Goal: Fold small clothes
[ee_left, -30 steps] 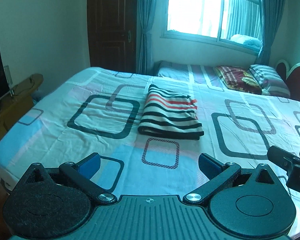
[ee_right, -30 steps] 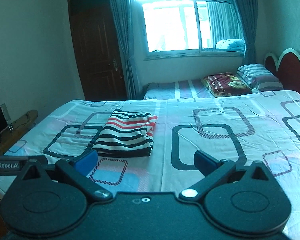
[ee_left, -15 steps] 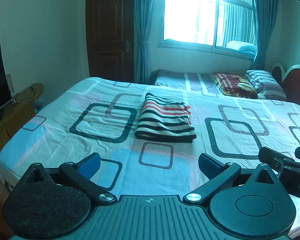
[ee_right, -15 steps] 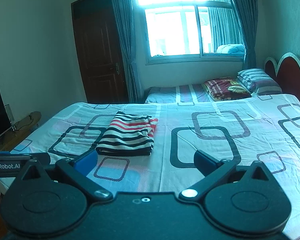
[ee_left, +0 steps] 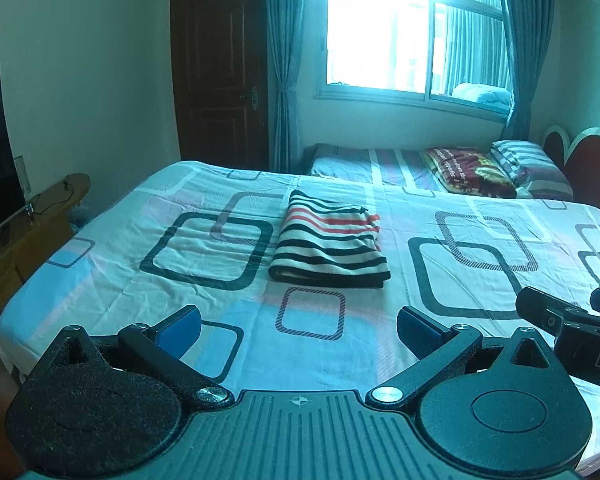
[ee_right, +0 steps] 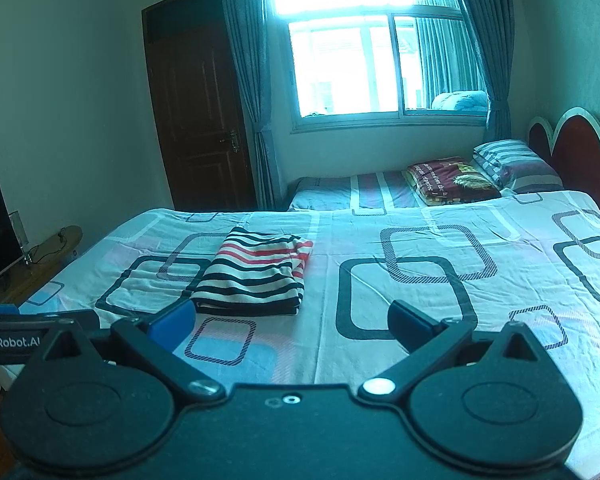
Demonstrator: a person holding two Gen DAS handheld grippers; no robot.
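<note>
A striped garment (ee_left: 330, 242), black, white and red, lies folded into a neat rectangle on the bed; it also shows in the right wrist view (ee_right: 256, 274). My left gripper (ee_left: 298, 326) is open and empty, held above the bed's near edge, well short of the garment. My right gripper (ee_right: 290, 326) is open and empty, also back from the garment, which lies ahead to its left. Part of the right gripper (ee_left: 568, 320) shows at the right of the left wrist view. Part of the left gripper (ee_right: 12, 338) shows at the left of the right wrist view.
The bed sheet (ee_left: 460, 280) has a square pattern. A second bed with a folded blanket (ee_left: 468, 170) and a pillow (ee_left: 528, 164) stands behind. A wooden TV stand (ee_left: 24, 232) is at the left, a headboard (ee_right: 572, 148) at the right.
Both grippers have pulled back and risen from the bed, so the folded garment looks smaller and farther. The garment has not moved. Both stay open.
</note>
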